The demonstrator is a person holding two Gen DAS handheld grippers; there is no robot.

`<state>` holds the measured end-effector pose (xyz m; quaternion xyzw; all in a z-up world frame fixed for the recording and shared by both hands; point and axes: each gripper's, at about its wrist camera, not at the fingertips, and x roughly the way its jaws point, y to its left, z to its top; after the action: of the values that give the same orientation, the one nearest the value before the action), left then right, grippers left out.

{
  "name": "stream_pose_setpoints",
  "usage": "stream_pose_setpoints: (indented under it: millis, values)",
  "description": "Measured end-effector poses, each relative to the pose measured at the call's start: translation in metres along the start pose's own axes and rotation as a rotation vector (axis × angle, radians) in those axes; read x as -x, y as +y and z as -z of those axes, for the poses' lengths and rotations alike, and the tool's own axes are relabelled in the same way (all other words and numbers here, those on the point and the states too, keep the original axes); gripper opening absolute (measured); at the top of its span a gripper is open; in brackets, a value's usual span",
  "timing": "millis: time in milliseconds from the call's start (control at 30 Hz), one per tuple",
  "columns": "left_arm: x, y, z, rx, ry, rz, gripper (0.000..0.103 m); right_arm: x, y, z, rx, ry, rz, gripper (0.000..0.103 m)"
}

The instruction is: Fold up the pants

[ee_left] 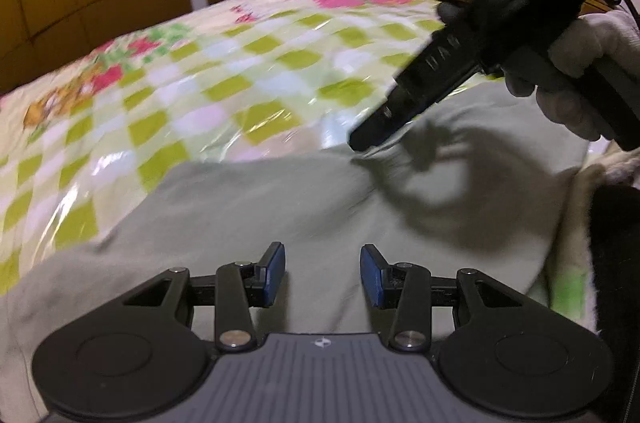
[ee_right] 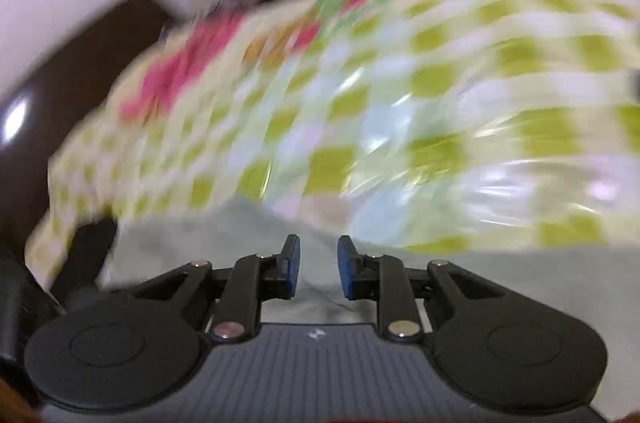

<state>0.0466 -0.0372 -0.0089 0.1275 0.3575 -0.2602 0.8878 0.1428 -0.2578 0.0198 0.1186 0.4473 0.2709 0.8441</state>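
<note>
Grey-green cotton, the pants point(ee_left: 260, 207) lie spread on the near part of the bed point(ee_left: 192, 91), over a checked cover under clear plastic that shines in the light. The left gripper point(ee_left: 323, 275) hovers just above the cloth with its jaws apart and nothing between them. The right gripper point(ee_right: 318, 267) points down at the far edge of the pants, where fabric meets the cover; its jaws stand a little narrower, also holding nothing. In the left wrist view its dark body comes in from the upper right and its tip meets or nearly meets that edge, though blur makes contact hard to judge.

The step in hand looks like taking hold for a fold. To do it well, each gripper should bite only the pants, not the slippery plastic below, and close on both layers near an edge. Both should then lift together so the cloth carries over evenly without dragging.
</note>
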Motion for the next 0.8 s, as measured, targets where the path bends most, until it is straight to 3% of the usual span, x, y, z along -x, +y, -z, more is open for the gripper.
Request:
stream_pose_setpoints:
  millis: [133, 233, 500, 667, 800]
  values:
    - [-0.008, 0.012, 0.006, 0.041, 0.011, 0.007, 0.054, -0.042, 0.003, -0.009, 0.09, 0.165, 0.005, 0.024]
    - [-0.009, 0.013, 0.006, 0.051, 0.007, 0.017, 0.054, -0.052, 0.001, -0.007, 0.151, 0.222, 0.053, 0.022]
    - [-0.01, 0.011, 0.007, 0.045, -0.001, 0.03, 0.055, -0.064, 0.007, -0.017, 0.25, 0.273, 0.068, 0.029]
    - [-0.011, 0.012, 0.008, 0.056, -0.003, 0.036, 0.056, -0.055, -0.006, -0.025, 0.208, 0.249, 0.046, 0.029]
    - [-0.013, 0.011, 0.008, 0.055, -0.002, 0.038, 0.058, -0.056, -0.012, -0.023, 0.27, 0.303, 0.077, 0.029]
